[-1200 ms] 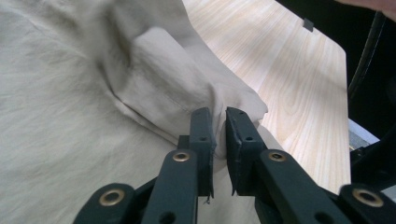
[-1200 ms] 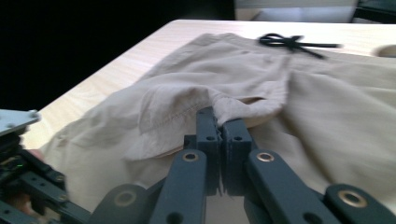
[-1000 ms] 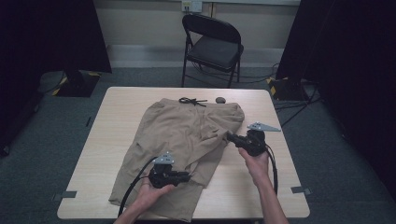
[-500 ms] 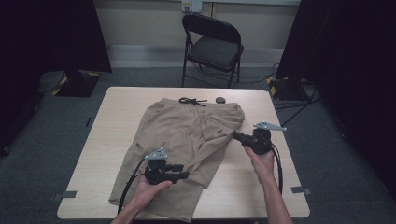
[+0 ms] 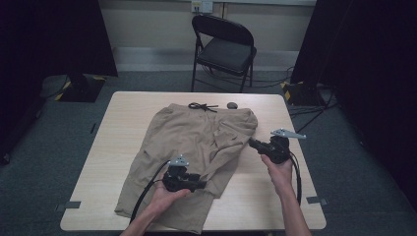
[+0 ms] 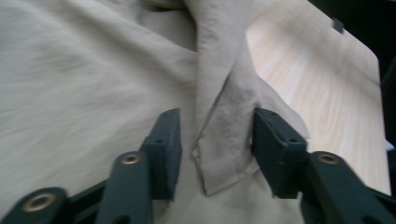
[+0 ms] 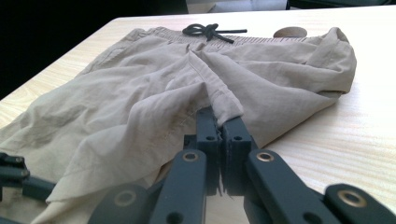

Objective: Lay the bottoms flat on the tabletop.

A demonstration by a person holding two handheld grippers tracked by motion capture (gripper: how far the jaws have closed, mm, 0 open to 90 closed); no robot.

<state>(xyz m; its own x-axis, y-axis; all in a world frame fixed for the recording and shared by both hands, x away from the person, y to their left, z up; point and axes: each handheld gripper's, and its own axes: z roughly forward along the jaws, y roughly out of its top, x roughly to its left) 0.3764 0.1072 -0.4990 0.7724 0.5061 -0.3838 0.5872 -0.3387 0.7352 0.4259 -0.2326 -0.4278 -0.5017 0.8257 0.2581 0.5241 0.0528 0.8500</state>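
Khaki shorts lie spread on the wooden table, waistband and black drawstring at the far side. My left gripper rests on the near leg. Its jaws have just been closing and stand open around a folded hem corner, which lies loose between the pads. My right gripper reaches in from the right, shut on a raised fold of the shorts, with the cloth pinched at its tips.
A small round brown object sits by the waistband. A black folding chair stands beyond the table's far edge. Bare wood runs to the right of the shorts. Cables trail from both grippers toward the near edge.
My left gripper slid a little left, then back right, over the near leg of the shorts. The right gripper keeps its hold on the fold and has barely moved.
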